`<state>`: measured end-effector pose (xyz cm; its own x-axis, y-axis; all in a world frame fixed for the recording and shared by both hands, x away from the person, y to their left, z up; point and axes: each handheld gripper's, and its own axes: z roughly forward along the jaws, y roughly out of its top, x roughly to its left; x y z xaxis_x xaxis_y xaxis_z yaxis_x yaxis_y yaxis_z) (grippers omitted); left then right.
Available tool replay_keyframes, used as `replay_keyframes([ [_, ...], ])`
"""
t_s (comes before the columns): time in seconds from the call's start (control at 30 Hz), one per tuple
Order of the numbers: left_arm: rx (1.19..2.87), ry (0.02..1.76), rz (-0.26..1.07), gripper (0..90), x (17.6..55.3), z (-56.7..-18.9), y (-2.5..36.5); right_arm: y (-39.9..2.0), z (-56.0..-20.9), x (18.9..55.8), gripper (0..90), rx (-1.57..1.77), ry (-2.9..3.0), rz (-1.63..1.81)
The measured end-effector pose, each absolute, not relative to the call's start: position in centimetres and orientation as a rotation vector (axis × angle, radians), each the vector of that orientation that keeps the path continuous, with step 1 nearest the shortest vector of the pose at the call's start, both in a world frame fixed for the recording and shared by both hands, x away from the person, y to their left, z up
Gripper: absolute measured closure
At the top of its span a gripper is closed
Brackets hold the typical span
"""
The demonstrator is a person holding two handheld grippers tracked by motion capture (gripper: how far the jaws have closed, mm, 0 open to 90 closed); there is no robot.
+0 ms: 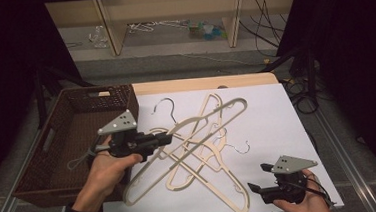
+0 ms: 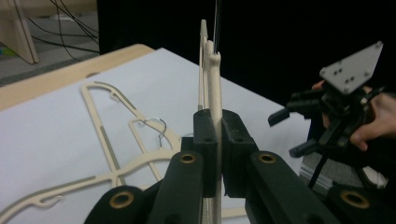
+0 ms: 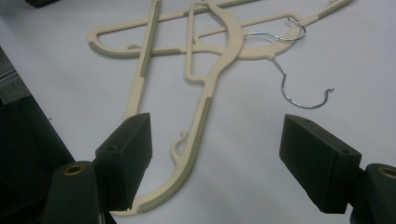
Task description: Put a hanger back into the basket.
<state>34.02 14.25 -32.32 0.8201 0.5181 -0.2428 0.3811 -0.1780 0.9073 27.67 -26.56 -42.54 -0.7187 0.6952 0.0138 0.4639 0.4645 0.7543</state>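
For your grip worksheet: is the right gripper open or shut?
Open: the right gripper has its fingers wide apart above a hanger on the table.

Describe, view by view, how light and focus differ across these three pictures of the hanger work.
High view: dim, with dark surrounds; the white sheet is brightest. Left gripper view: the left tongs, shut on a cream hanger, are soft up close, against a black backdrop. Right gripper view: evenly lit; the open right tongs are blurred, and the wire hook is fairly sharp.
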Motion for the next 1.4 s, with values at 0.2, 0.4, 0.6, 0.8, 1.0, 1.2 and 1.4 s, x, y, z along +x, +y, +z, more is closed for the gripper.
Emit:
replay_keyframes([
  [0.2,1.718,0.718,0.163,85.8,33.8,-29.0,17.0,-26.5,-42.6,27.7,26.6,0.977,2.422,1.117],
  [0.4,1.639,0.745,0.19,85.8,34.0,-26.9,20.2,-26.5,-42.7,27.8,26.6,0.993,2.422,1.115],
  [0.6,1.63,0.814,0.314,85.8,34.3,-25.6,24.2,-26.5,-42.8,27.8,26.2,0.99,2.432,1.109],
  [0.8,1.633,0.909,0.419,85.8,34.9,-25.9,27.8,-26.5,-42.9,27.9,26.2,0.971,2.433,1.109],
  [1.0,1.654,1.0,0.487,85.8,36.0,-27.6,31.7,-26.4,-43.1,28.0,26.2,0.969,2.452,1.101],
  [1.2,1.665,1.021,0.539,85.9,36.7,-28.6,33.9,-26.3,-43.1,27.9,26.2,0.986,2.458,1.098],
  [1.4,1.733,1.024,0.598,85.9,38.0,-29.9,36.1,-26.2,-43.1,27.9,26.2,0.964,2.456,1.098],
])
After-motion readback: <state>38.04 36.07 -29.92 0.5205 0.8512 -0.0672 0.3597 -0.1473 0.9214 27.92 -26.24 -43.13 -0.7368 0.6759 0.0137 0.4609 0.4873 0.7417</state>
